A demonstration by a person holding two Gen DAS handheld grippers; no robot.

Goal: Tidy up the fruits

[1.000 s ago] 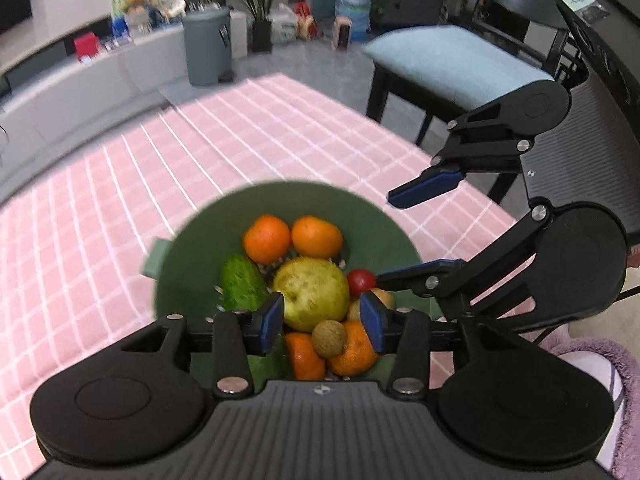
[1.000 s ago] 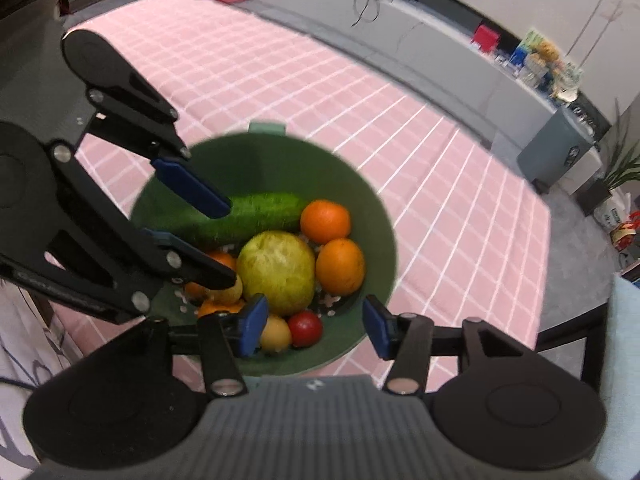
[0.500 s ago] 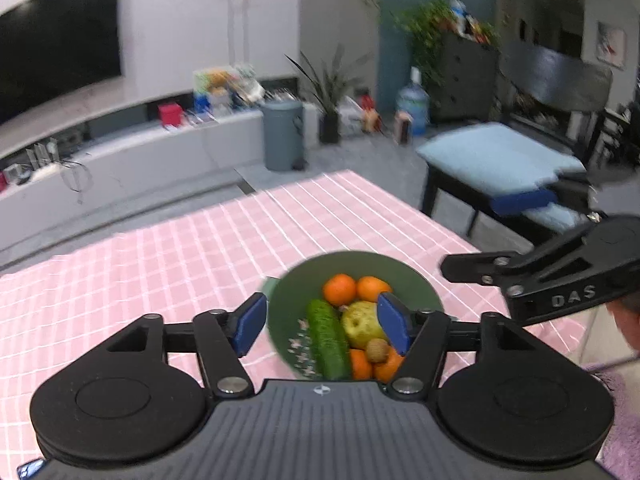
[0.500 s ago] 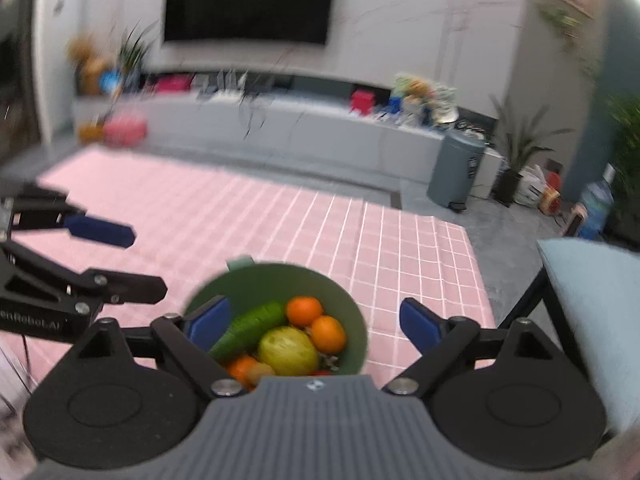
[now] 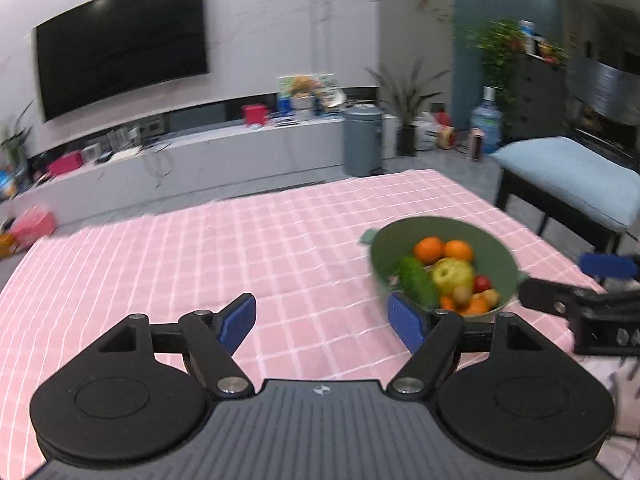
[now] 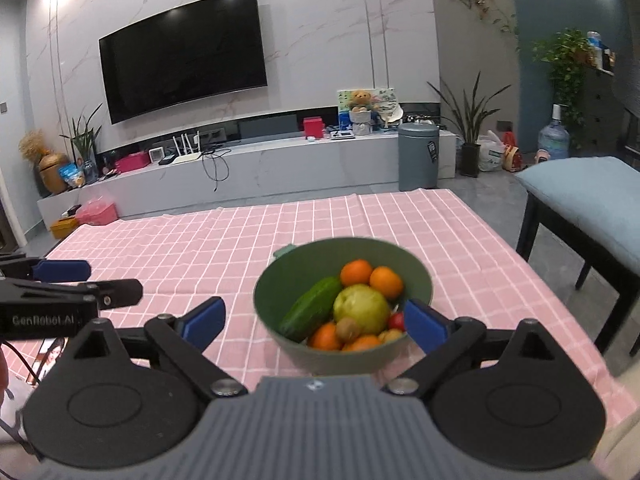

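A green bowl [image 6: 416, 268] stands on the pink checked tablecloth [image 6: 200, 248] near the table's right side. It holds a cucumber [image 6: 310, 314], a yellow-green apple [image 6: 362, 308], oranges [image 6: 356, 272], a kiwi and a small red fruit. The bowl also shows in the left wrist view [image 5: 492, 240]. My right gripper [image 6: 316, 322] is open and empty, drawn back in front of the bowl. My left gripper [image 5: 324, 316] is open and empty, to the left of the bowl above the cloth.
A dark chair with a light blue cushion [image 6: 592, 196] stands just off the table's right edge. Beyond the table's far edge are a low TV bench [image 6: 248, 168] and a grey bin [image 6: 418, 156]. The cloth to the left of the bowl is bare.
Both grippers have pulled up and back from over the bowl and tilted level. Both have opened wider. The left one has shifted left of the bowl.
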